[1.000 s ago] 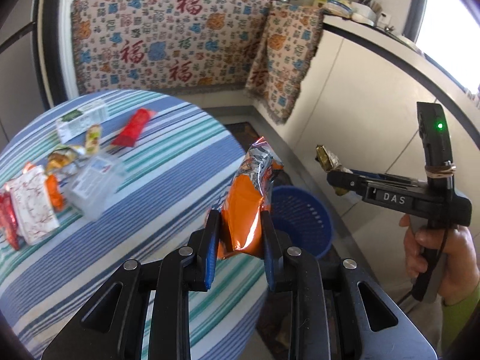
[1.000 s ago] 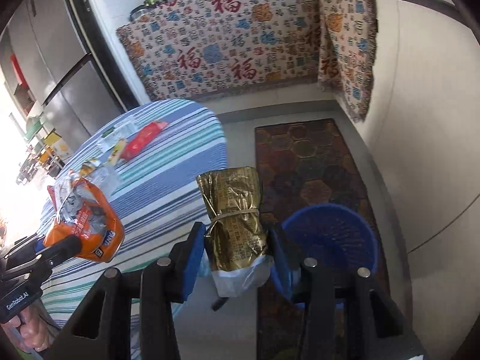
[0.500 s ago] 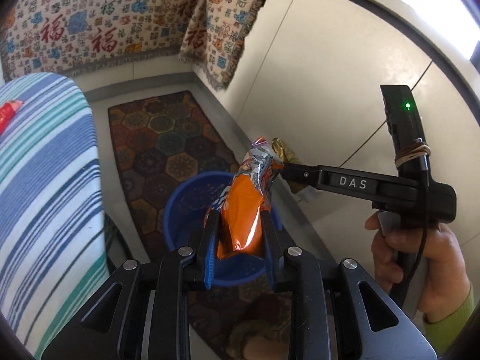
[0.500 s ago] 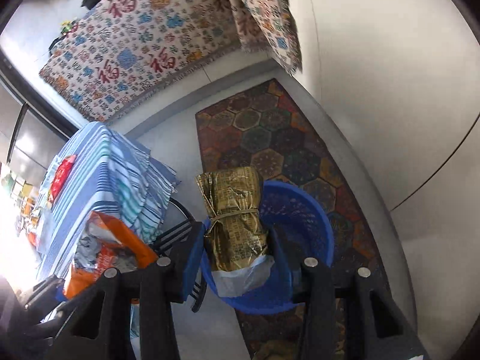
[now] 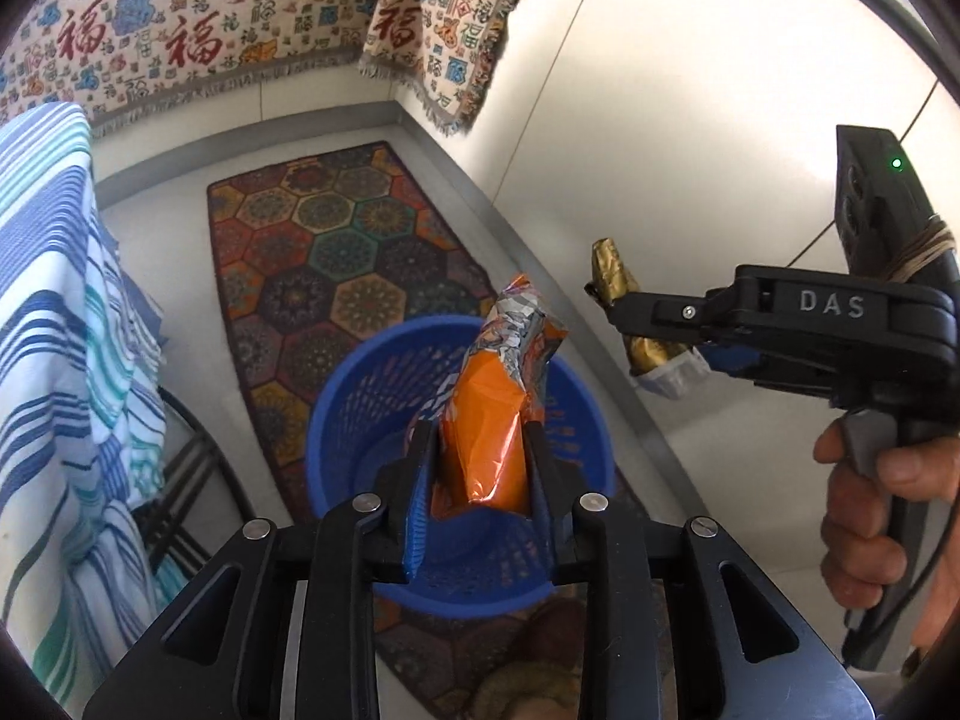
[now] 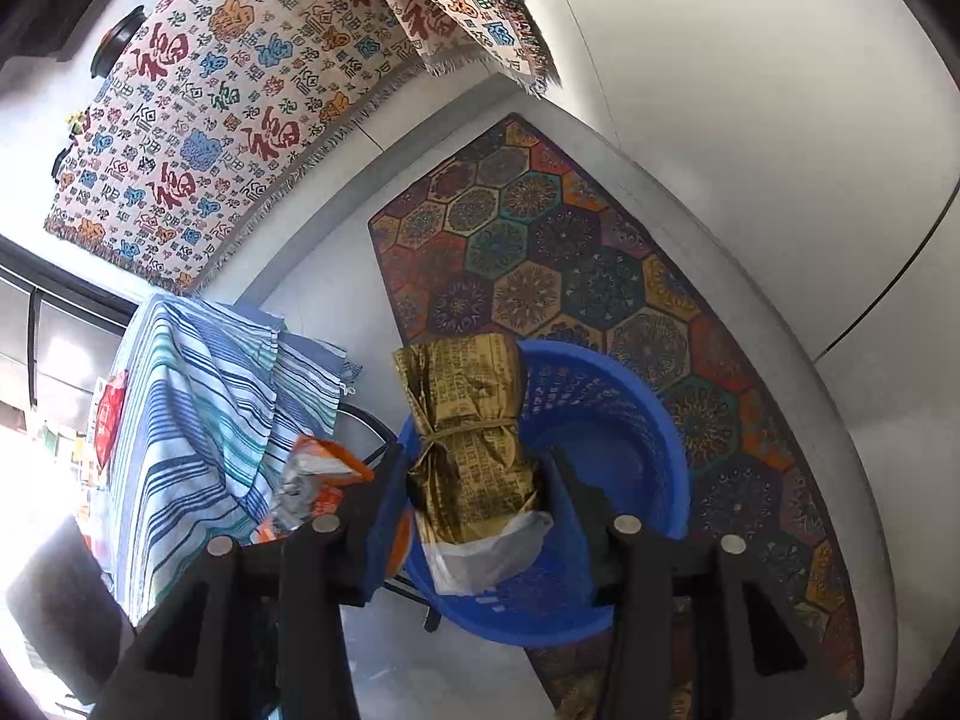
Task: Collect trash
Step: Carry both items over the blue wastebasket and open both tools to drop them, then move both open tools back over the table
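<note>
The left gripper (image 5: 480, 462) is held above the blue basket (image 5: 360, 384), which stands on the patterned rug (image 5: 336, 252); an orange and silver snack bag (image 5: 498, 414) is seen upright between its jaws, which are opening; the right pad appears to lie against the bag, while a narrow gap is seen at the left pad, so the grip is judged loosened. In the right wrist view the right gripper (image 6: 474, 504) is likewise held over the blue basket (image 6: 606, 420); a gold printed wrapper (image 6: 474, 438), tied round its middle and with a pale plastic end at the bottom, is seen between its jaws, which are also opening; whether the pads are pressing on the wrapper cannot be told for certain, since its edges hide them. In the left wrist view the same gold wrapper (image 5: 612, 276) is seen projecting from the right gripper's black body, which is held by a hand (image 5: 870, 516) at the frame's right edge. A striped cloth (image 5: 54, 324) is draped over the surface at the left; a red packet (image 6: 109, 414) is seen lying on the striped cloth (image 6: 198, 420). A patterned hanging (image 5: 198, 30) is seen covering the far wall.
</note>
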